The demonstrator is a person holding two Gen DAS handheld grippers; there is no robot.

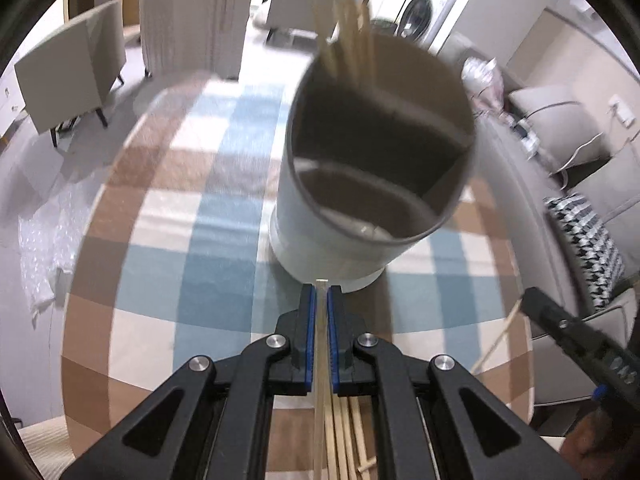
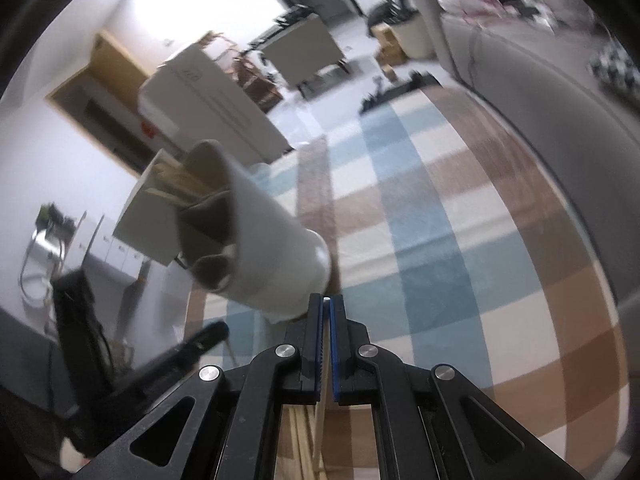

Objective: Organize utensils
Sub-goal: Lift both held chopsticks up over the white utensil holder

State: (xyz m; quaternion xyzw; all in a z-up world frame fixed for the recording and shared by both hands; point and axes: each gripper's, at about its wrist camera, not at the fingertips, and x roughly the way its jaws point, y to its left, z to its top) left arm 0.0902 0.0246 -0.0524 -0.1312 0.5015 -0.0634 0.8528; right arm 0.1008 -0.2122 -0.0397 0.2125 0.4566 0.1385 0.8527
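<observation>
Left gripper (image 1: pixel 321 292) pinches a chopstick (image 1: pixel 320 344) running lengthwise along its fingers, tip toward the holder (image 1: pixel 340 216); right gripper (image 2: pixel 326 304) likewise pinches a stick (image 2: pixel 325 364).

I am working in a home, in an open living area. A round table (image 1: pixel 132 280) under a blue, tan and white checked cloth stands among grey upholstered seating: an armchair (image 1: pixel 72 72) on dark legs and a long sofa (image 1: pixel 568 148) carrying a black-and-white houndstooth cushion (image 1: pixel 588 248). A front-loading washing machine (image 1: pixel 424 12) stands in the background beside pale cabinets, and a white folding screen (image 1: pixel 192 16) rises behind the table.
</observation>
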